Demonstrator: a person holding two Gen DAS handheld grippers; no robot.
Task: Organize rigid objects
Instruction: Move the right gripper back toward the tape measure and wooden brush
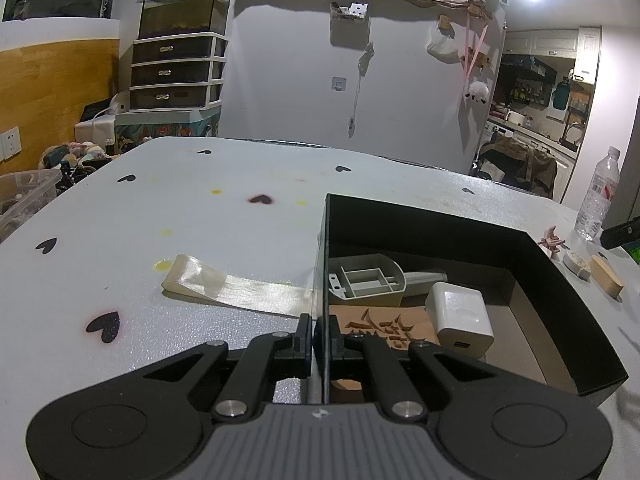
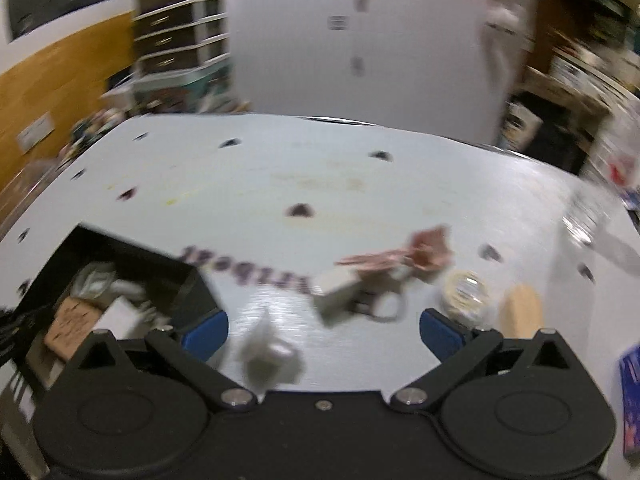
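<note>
A black open box [image 1: 440, 232] sits on the white table; it holds a white charger cube [image 1: 460, 318], a grey plastic scoop [image 1: 372, 280] and a carved brown board [image 1: 384, 326]. My left gripper [image 1: 320, 340] is shut on the box's left wall. The right wrist view is blurred. My right gripper [image 2: 324, 332] is open above the table, with a white blurred object [image 2: 272, 354] between its blue fingers [image 2: 204, 334]. Ahead of it lie a white block [image 2: 336, 290], a pink piece [image 2: 404, 256], a tape roll [image 2: 466, 294] and a wooden piece [image 2: 520, 314]. The box [image 2: 132, 256] is to its left.
A clear tape strip [image 1: 236, 288] lies left of the box. A water bottle [image 1: 598, 196], a tape roll [image 1: 576, 262] and a wooden block [image 1: 606, 276] stand at the table's right. Drawers [image 1: 176, 70] and a wall lie beyond the far edge.
</note>
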